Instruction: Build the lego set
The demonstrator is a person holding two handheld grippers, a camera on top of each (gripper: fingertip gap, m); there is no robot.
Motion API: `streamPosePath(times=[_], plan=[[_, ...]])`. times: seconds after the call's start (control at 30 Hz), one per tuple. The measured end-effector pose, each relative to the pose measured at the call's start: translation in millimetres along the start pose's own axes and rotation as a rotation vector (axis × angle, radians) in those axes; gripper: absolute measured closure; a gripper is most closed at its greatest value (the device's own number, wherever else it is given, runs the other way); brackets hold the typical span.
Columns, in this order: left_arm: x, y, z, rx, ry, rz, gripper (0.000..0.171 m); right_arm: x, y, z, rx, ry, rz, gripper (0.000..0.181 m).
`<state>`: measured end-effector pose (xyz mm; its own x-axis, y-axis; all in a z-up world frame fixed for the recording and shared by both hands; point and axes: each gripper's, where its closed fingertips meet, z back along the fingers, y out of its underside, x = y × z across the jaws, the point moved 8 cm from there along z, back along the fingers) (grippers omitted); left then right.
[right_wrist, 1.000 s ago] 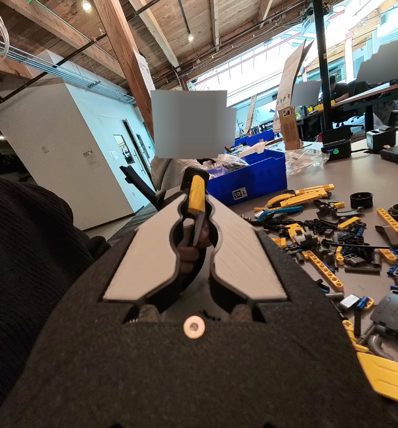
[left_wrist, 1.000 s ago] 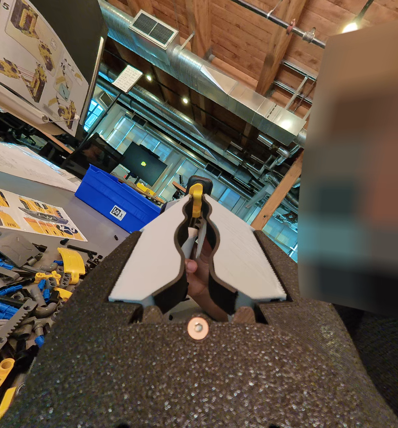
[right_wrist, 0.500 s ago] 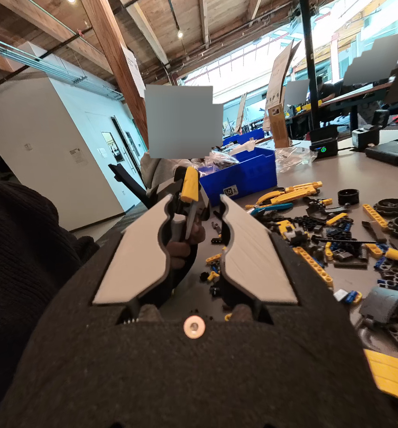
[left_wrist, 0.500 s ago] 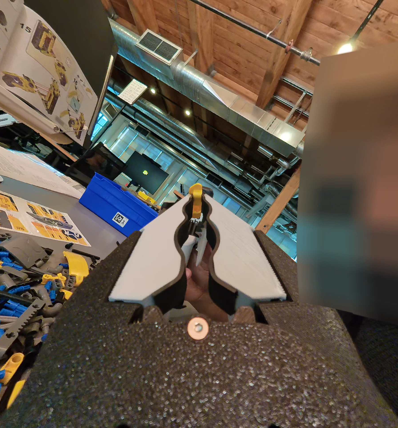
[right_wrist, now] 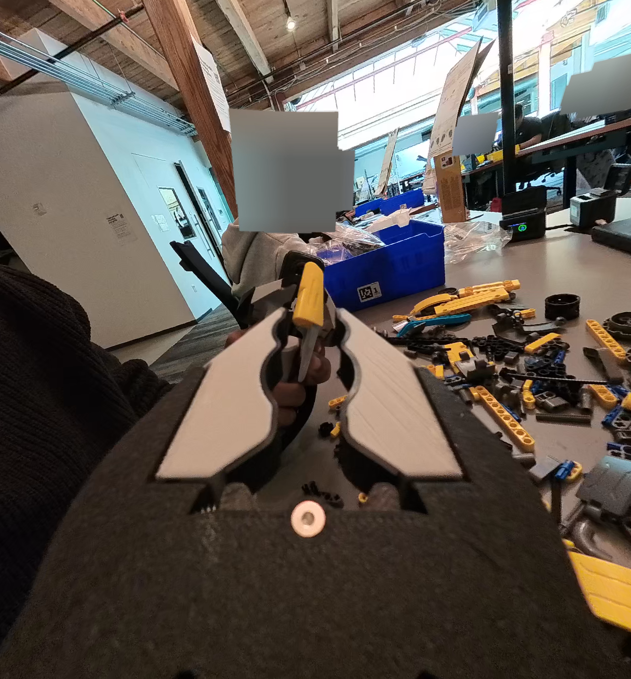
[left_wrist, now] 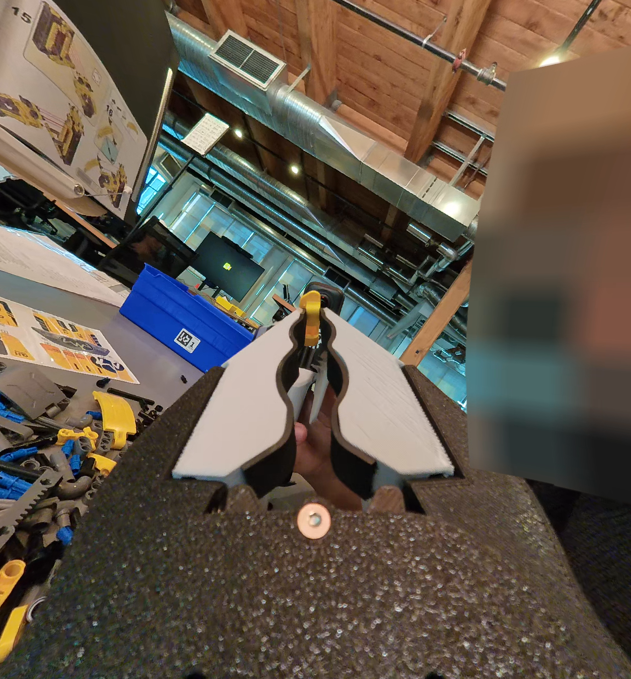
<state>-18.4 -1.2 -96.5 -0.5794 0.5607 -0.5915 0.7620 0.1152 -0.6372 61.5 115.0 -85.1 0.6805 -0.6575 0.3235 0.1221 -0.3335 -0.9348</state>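
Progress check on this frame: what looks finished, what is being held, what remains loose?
Done: a joined yellow beam assembly lies by the blue bin. In hand: the left gripper is shut on a yellow connector piece; the right gripper stands open around it. Left: many loose parts cover the table.

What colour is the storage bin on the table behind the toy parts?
Blue, with a small white tag on its side; the bin shows best in the right wrist view.

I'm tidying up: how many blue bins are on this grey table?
1: the blue bin stands beyond the loose pieces and shows in both views. The farther blue bins behind it seem to sit on another table.
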Motion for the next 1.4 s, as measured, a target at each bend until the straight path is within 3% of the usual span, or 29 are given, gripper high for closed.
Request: streamPosePath(times=[0.1, 0.37, 0.53, 0.73, 0.87, 1.0, 1.4], plan=[[-1, 0, 0, 0.004, -0.002, -0.006, 0.165, 1, 0, 0, 0.004, -0.017, -0.006, 0.166], [0, -2, -2, 0.051, -0.005, -0.004, 0.165, 0, -3, 3, 0.036, -0.007, 0.020, 0.166], [5, -12, -3, 0.185, -0.094, -0.112, 0.150, -3, -7, 8, 0.043, 0.016, 0.056, 0.166], [13, -44, -3, 0.346, -0.189, -0.322, 0.149, -12, -8, 14, 0.074, 0.052, 0.084, 0.166], [29, -50, -6, 0.503, -0.189, -0.387, 0.149, -17, -5, 16, 0.165, 0.125, 0.191, 0.166], [35, -45, 2, 0.491, -0.157, -0.432, 0.149, -18, 1, 15, 0.233, 0.152, 0.254, 0.166], [39, -40, 8, 0.527, -0.136, -0.400, 0.149, -18, 15, 6, 0.266, 0.108, 0.201, 0.166]])
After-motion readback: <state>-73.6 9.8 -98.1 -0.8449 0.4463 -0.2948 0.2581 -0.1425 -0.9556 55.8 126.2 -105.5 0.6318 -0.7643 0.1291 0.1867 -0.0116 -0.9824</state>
